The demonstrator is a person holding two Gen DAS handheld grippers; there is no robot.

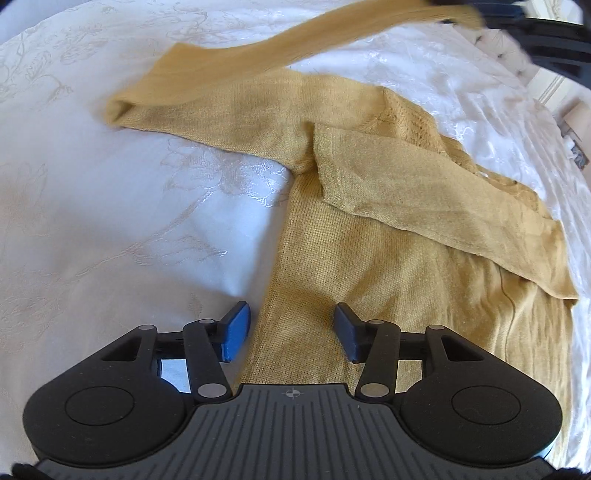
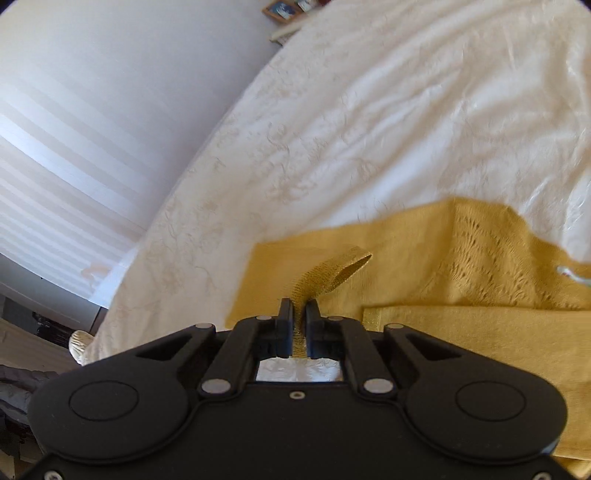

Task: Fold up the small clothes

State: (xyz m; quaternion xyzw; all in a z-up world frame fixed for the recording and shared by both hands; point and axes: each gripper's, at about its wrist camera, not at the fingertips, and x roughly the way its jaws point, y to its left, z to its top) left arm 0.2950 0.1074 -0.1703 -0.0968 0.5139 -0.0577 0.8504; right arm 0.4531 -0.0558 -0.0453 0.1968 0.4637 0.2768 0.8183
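A mustard-yellow knit sweater [image 1: 369, 258] lies on a white bedspread [image 1: 110, 184]. One sleeve [image 1: 424, 192] is folded across its body. The other sleeve [image 1: 295, 48] is lifted and stretched toward the top right, where the right gripper's dark body shows. My left gripper [image 1: 291, 332] is open, low over the sweater's hem edge, blue pads apart. In the right wrist view my right gripper [image 2: 298, 314] is shut on the sleeve's cuff [image 2: 332, 273], held above the sweater [image 2: 461, 332].
The embossed white bedspread [image 2: 332, 129] covers the bed. A white wall with slatted blinds [image 2: 74, 147] is at the left of the right wrist view. Picture frames [image 2: 284, 7] stand beyond the bed's far edge. Dark clutter [image 2: 22, 387] lies by the bedside.
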